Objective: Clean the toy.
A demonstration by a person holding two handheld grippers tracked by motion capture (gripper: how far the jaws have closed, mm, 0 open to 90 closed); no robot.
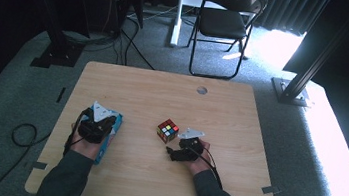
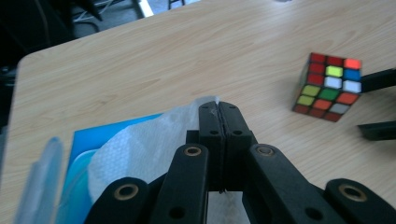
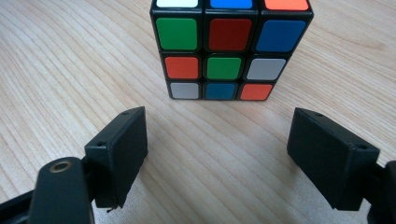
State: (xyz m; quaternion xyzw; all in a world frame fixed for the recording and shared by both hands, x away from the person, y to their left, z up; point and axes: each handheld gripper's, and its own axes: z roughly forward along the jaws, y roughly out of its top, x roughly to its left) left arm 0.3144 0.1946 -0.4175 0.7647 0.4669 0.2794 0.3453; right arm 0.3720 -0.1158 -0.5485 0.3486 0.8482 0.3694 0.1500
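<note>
Left gripper (image 2: 219, 114) has its jaws pressed together, pinching the edge of a white wet wipe (image 2: 140, 149) that sticks out of a blue wipe packet (image 1: 109, 133) lying near the wooden table's (image 1: 163, 94) left edge. Right gripper (image 3: 217, 154) rests with jaws spread wide and nothing between them, just behind the Rubik's cube (image 3: 224, 51), which sits near the table's middle.

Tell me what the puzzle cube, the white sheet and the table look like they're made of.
Puzzle cube: likely hard plastic, glossy black frame, coloured tiles. White sheet: thin, translucent, dimpled, probably a wet wipe or tissue, pinched in the left tongs. Table: pale wood-grain top, matte, possibly laminate.
</note>
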